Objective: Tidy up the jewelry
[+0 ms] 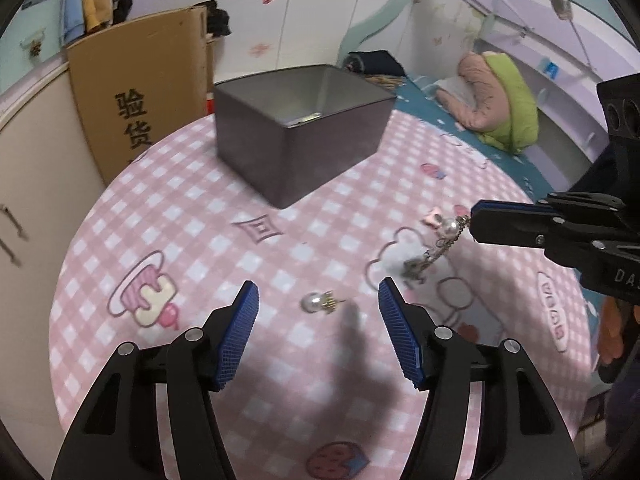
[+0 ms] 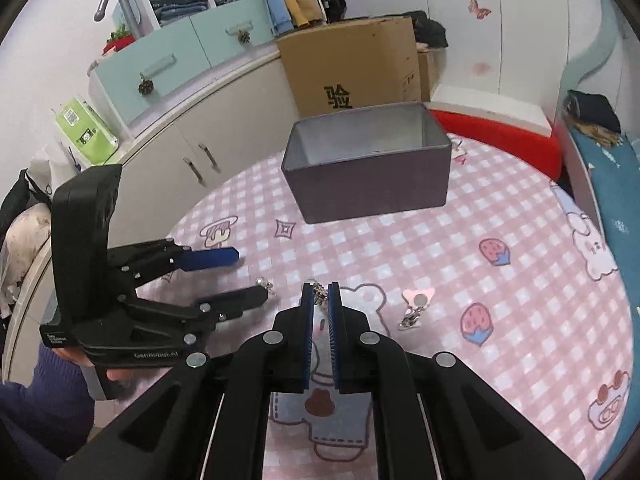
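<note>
- Our right gripper (image 2: 320, 294) has its jaws closed narrowly on a silver chain earring with a pearl and pink bow (image 1: 440, 236), lifted above the pink checked tabletop (image 1: 200, 208).
- Our left gripper (image 1: 318, 300) stands with jaws wide, nothing between its blue pads; a pearl stud earring (image 1: 318, 303) lies on the tabletop just beyond them.
- A third silver earring with a pink bow (image 2: 414, 306) lies to the right.
- The open grey rectangular tin box (image 2: 366, 168) sits at the far side.
</note>
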Action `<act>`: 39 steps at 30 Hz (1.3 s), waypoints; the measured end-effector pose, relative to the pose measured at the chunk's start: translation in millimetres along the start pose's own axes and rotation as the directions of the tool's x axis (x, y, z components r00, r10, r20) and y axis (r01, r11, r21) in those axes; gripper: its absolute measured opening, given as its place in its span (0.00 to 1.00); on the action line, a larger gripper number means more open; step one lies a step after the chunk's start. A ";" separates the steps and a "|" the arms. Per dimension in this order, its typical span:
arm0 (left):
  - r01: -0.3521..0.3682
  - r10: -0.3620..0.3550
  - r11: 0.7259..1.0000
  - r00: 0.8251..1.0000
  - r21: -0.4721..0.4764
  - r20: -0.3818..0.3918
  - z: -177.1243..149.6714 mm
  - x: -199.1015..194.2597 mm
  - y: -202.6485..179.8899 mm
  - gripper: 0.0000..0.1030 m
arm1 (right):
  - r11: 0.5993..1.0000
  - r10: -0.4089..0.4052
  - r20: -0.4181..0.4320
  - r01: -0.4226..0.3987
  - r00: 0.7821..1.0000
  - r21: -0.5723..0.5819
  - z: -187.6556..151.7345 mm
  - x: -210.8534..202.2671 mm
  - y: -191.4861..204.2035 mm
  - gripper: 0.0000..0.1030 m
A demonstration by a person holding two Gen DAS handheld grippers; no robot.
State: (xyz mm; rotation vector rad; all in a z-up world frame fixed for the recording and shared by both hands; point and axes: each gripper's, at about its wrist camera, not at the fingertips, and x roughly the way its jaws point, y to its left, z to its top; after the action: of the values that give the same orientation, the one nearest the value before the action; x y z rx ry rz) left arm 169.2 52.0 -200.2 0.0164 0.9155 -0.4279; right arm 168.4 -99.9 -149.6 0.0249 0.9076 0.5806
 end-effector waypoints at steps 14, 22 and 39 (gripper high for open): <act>0.002 -0.002 1.000 1.000 -0.006 -0.020 -2.9 8.8 -5.4 0.59 | 0.975 -0.191 -0.072 0.180 0.979 -0.133 0.1 -20.3 0.6 0.07; -0.098 0.100 0.993 0.994 0.059 -0.042 2.3 21.5 -11.3 0.24 | 0.984 -0.167 -0.077 0.162 0.983 -0.078 -9.5 -18.5 -14.3 0.07; 0.133 -0.127 0.990 0.987 -0.054 0.099 36.4 -43.6 16.5 0.13 | 0.988 -0.143 0.036 0.145 0.989 -0.054 18.3 -46.4 -18.2 0.07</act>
State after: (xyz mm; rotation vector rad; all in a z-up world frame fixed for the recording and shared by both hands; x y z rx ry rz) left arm 179.9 75.4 -146.9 -0.1185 0.8375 -0.5178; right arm 168.6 -133.9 -108.7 -0.0818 0.8536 0.4699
